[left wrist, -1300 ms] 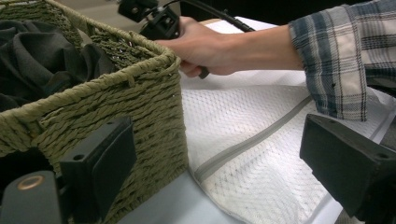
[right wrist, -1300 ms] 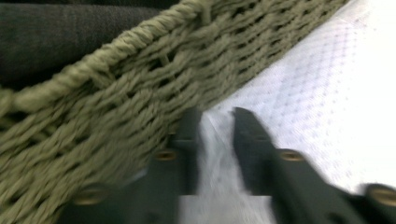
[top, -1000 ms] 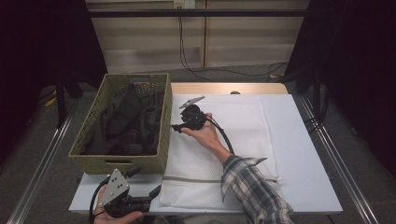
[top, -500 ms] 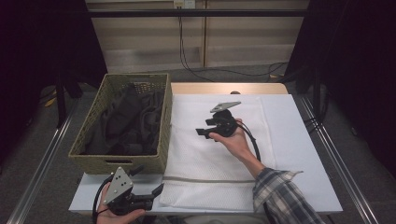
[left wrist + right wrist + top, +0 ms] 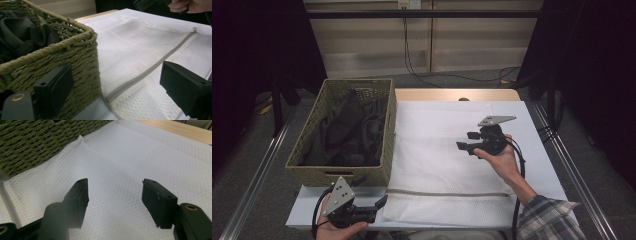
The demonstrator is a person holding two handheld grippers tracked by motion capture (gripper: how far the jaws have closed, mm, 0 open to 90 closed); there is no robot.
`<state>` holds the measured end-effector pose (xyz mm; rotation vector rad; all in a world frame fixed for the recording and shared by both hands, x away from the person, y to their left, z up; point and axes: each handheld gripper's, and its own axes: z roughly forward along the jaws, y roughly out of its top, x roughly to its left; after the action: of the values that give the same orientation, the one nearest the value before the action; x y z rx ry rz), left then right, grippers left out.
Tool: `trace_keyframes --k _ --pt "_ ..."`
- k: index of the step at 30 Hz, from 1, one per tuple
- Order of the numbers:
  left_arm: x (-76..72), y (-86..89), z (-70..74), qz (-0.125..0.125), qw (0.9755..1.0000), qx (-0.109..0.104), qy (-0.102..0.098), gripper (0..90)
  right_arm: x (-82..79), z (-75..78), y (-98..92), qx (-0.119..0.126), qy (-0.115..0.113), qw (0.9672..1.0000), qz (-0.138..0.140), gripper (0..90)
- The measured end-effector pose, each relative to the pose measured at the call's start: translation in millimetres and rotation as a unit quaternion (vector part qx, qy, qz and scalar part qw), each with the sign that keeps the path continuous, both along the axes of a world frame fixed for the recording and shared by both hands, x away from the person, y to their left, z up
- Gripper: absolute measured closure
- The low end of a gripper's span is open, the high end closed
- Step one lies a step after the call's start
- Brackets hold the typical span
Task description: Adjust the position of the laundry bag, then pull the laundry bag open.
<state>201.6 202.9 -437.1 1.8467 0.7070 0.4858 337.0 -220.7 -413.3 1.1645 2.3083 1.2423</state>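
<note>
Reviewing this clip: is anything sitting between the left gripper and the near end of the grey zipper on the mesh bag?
Nothing visible does. The left gripper, jaws open, sits at the table's near edge beside the wicker basket. In the left gripper view the zipper of the white mesh bag starts just ahead with bare table between.

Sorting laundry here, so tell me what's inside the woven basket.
The woven basket holds a heap of dark crumpled clothing. Whatever lies beneath that heap, and the basket's bottom, are covered.
</note>
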Motion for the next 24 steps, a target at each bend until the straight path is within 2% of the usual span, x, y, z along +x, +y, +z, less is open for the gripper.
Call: trace_keyframes --k 1,3,5,10,13,16,24 --pt "0.1 -1.4 -0.5 -0.002 1.0000 -0.006 0.000 11.3 -4.5 1.3 -5.6 0.005 -0.002 1.0000 -0.003 38.1" --pt "0.0 -3.0 -0.2 -0.007 1.0000 0.002 -0.001 11.3 -11.3 1.8 -12.4 0.008 -0.001 0.9999 -0.008 37.3" --pt "0.4 -3.9 0.0 -0.013 0.9999 0.000 -0.001 11.3 -19.6 1.2 -18.6 0.000 0.004 1.0000 -0.008 34.2" --pt "-0.2 -5.9 0.8 -0.008 1.0000 0.001 -0.001 11.3 -42.0 6.0 -35.7 0.002 -0.004 0.9999 -0.016 34.7" --pt "0.3 -6.5 1.1 -0.006 1.0000 0.005 -0.001 11.3 -53.1 8.1 -46.7 0.005 -0.007 0.9997 -0.024 36.8" --pt "0.5 -8.1 1.0 -0.004 1.0000 -0.002 -0.001 11.3 -62.8 5.9 -58.5 0.008 -0.001 0.9997 -0.025 41.6" --pt "1.9 -11.1 0.4 -0.010 0.9999 0.000 -0.003 11.4 -89.7 0.3 -87.6 0.012 0.006 0.9986 -0.052 51.3"
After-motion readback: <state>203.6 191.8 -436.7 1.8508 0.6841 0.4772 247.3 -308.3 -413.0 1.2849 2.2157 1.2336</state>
